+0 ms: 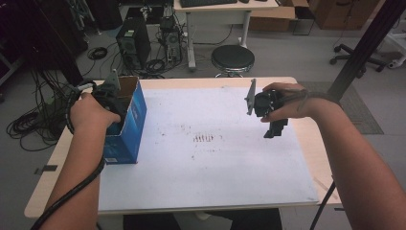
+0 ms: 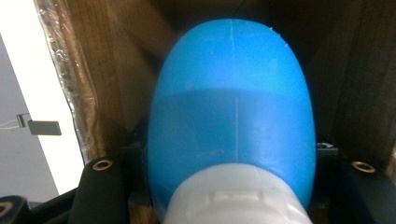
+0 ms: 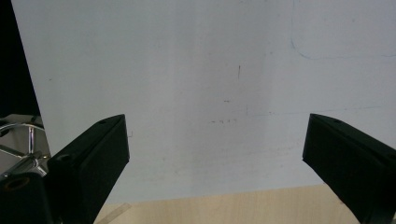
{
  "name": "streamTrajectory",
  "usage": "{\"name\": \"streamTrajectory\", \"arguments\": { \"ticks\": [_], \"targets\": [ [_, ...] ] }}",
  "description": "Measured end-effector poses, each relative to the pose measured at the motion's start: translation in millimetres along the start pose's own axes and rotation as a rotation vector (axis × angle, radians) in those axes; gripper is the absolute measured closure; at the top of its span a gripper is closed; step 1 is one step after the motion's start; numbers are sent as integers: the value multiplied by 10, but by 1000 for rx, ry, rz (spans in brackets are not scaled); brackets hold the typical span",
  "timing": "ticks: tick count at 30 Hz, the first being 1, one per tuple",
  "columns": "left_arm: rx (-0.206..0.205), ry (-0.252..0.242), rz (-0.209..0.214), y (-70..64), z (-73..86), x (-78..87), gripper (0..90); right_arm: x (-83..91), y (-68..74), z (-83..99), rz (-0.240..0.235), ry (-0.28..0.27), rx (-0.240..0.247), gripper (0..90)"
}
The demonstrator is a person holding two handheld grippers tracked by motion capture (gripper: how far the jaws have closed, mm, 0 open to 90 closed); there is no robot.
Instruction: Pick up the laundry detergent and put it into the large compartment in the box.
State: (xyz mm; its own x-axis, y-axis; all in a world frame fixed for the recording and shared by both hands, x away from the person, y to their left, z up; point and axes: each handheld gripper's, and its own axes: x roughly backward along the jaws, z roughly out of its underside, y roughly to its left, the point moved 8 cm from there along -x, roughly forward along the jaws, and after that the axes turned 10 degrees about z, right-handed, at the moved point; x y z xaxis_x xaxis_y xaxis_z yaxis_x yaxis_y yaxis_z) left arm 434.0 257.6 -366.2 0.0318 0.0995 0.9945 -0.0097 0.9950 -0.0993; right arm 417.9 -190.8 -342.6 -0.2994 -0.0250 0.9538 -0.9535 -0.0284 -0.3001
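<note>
A blue cardboard box (image 1: 130,125) stands open-topped at the table's left edge. My left gripper (image 1: 114,101) reaches down into it. In the left gripper view, the left gripper (image 2: 231,179) is shut on a blue bottle (image 2: 231,102) with a white cap (image 2: 238,203), and the box's brown inner walls (image 2: 107,70) surround them. My right gripper (image 1: 276,128) hovers over the right side of the white sheet (image 1: 206,163). Its jaws stand wide apart; the right gripper (image 3: 217,149) is open and holds nothing above the sheet (image 3: 187,70).
The wooden table (image 1: 317,143) shows bare at its right edge. Behind it on the floor are a round black stool (image 1: 232,58), a computer tower (image 1: 133,44) and coiled cables (image 1: 28,125). A black slanted pole (image 1: 364,52) rises at the right.
</note>
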Motion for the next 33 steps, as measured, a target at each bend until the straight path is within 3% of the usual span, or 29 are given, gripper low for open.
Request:
{"name": "streamTrajectory", "arguments": {
  "ticks": [10,23,33],
  "targets": [
    [-11,-2,-7,-6,1,0,375,-3,6,1,0,-5,-1,70],
    [-39,7,-47,-20,10,54,355,-28,2,-3,-5,-7,2,70],
    [-35,-22,-53,-23,-4,166,305,-25,1,4,-3,-9,0,70]
  ]
}}
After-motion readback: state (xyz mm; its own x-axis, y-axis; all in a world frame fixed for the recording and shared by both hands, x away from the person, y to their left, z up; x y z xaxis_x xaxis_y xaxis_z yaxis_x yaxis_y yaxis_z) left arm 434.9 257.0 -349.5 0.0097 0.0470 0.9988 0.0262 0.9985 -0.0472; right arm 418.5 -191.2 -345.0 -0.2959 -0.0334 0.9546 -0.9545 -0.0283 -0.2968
